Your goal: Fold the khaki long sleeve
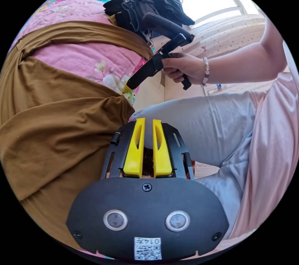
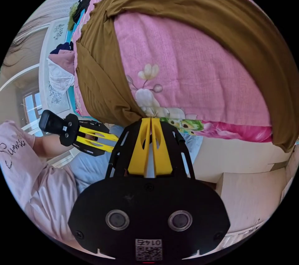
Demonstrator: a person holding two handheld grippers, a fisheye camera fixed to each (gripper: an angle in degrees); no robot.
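One khaki long sleeve (image 2: 99, 84), two tools (image 1: 149, 120) (image 2: 151, 119), one pink floral bedspread (image 2: 193, 68), one dark clothes pile (image 1: 149, 6)

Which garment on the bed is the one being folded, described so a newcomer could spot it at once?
Start at the bed's pink floral quilt. Spread across it is the khaki long sleeve, its long band arching over the pink. Its plain brown-khaki colour sets it apart from the pile of dark clothes farther along the bed.
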